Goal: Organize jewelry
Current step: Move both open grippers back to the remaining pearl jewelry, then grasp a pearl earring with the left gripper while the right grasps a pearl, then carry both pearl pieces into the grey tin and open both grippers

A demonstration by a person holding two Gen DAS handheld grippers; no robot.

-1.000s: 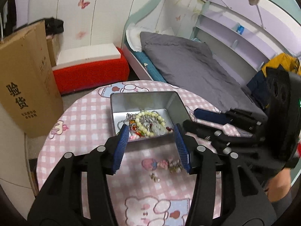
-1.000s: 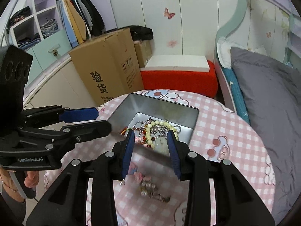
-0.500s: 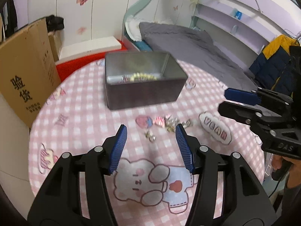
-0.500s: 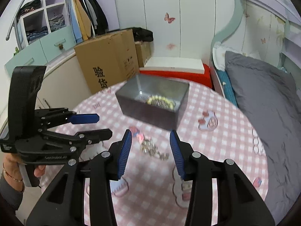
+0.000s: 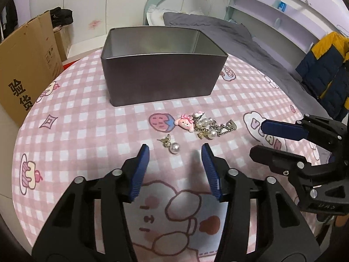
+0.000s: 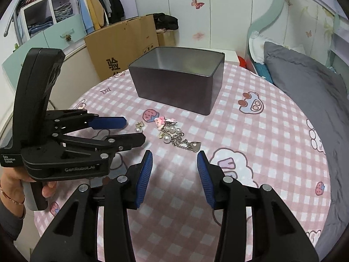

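Observation:
A grey metal tin (image 5: 161, 69) stands open on the pink checked round table (image 5: 72, 118); it also shows in the right wrist view (image 6: 181, 85). Its contents are hidden by its wall. In front of it lie a pearl earring (image 5: 173, 147), a pink bunny charm (image 5: 185, 124) and a pearl chain with a heart pendant (image 5: 214, 130); the same chain shows in the right wrist view (image 6: 176, 138). My left gripper (image 5: 175, 156) is open and empty, just short of the pearl earring. My right gripper (image 6: 174, 160) is open and empty, near the heart pendant (image 6: 195, 147).
A cardboard box (image 5: 24, 65) stands left of the table, a bed with a grey cover (image 6: 305, 87) to the right. A wardrobe with clothes (image 6: 65, 11) is behind. A dark blue and yellow jacket (image 5: 327, 69) hangs at the right.
Both grippers have drawn back from above the tin and dropped low toward the table. The loose jewelry now lies just ahead of both open grippers.

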